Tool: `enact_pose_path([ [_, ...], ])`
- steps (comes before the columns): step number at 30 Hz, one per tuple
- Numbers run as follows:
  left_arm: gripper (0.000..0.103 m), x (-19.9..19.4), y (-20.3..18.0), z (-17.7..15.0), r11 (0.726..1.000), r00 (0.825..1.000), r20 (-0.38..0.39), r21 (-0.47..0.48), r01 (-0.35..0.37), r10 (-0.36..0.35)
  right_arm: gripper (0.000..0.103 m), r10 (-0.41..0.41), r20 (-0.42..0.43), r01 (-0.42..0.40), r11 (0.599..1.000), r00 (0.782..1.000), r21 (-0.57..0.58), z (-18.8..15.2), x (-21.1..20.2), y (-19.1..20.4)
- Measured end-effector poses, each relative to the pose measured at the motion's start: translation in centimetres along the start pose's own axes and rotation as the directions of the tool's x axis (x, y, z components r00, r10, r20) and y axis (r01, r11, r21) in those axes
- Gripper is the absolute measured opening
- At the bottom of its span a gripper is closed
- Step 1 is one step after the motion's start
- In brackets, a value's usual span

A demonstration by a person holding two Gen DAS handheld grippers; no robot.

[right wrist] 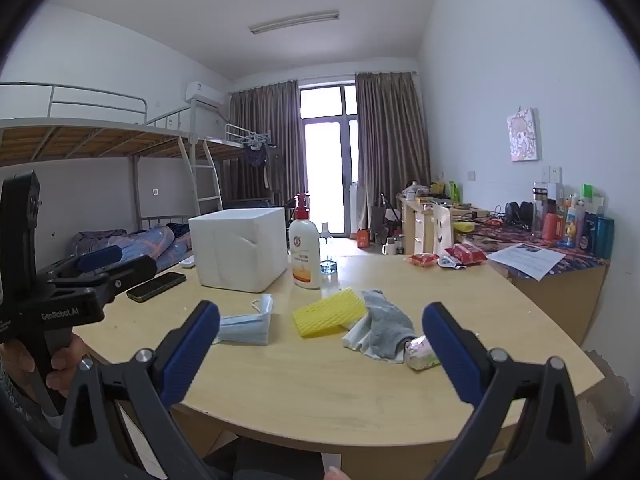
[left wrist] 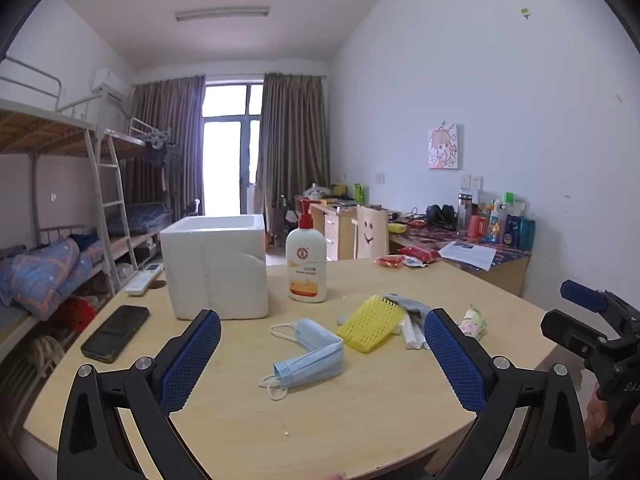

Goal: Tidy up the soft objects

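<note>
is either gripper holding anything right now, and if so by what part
Nothing is held. The left gripper and the right gripper are both open above the table, their fingers wide apart and clear of the face mask and the sock.

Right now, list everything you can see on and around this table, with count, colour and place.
box: 1, white, table back left
lotion bottle: 1, white with red pump, right of box
face mask: 1, blue, table centre
foam net: 1, yellow, right of mask
sock: 1, grey, beside net
phone: 1, black, left edge
remote: 1, white, behind phone
left gripper: open, empty
right gripper: open, empty
</note>
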State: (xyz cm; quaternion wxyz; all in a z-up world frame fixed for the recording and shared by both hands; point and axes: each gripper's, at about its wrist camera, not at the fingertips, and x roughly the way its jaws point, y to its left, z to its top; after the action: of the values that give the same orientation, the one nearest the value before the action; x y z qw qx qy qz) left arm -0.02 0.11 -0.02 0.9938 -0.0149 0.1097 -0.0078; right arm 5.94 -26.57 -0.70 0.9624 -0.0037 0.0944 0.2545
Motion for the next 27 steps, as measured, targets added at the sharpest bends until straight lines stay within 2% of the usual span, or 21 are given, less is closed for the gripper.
enact_pose_path([
  [9, 0.102, -0.1, 0.8, 0.0, 0.999, 0.999, -0.032, -0.023, 0.026, -0.027, 0.102, -0.004, -0.009, 0.004, 1.000, 1.000, -0.003, -0.3, -0.1, 0.4],
  [10, 0.102, 0.0, 0.7, 0.1, 1.000, 1.000, -0.006, -0.011, -0.024, 0.024, 0.102, -0.004, -0.009, 0.004, 1.000, 1.000, -0.004, 0.0, 0.0, 0.2],
  [11, 0.102, 0.0, 0.7, 0.2, 1.000, 1.000, -0.006, -0.009, -0.029, 0.029, 0.102, -0.006, -0.009, 0.006, 1.000, 1.000, -0.005, 0.0, 0.0, 0.3],
  [27, 0.102, 0.2, 0.6, 0.2, 1.000, 0.999, -0.012, 0.001, -0.031, 0.031, 0.102, 0.003, 0.003, -0.003, 1.000, 1.000, 0.013, 0.2, 0.1, -0.2],
])
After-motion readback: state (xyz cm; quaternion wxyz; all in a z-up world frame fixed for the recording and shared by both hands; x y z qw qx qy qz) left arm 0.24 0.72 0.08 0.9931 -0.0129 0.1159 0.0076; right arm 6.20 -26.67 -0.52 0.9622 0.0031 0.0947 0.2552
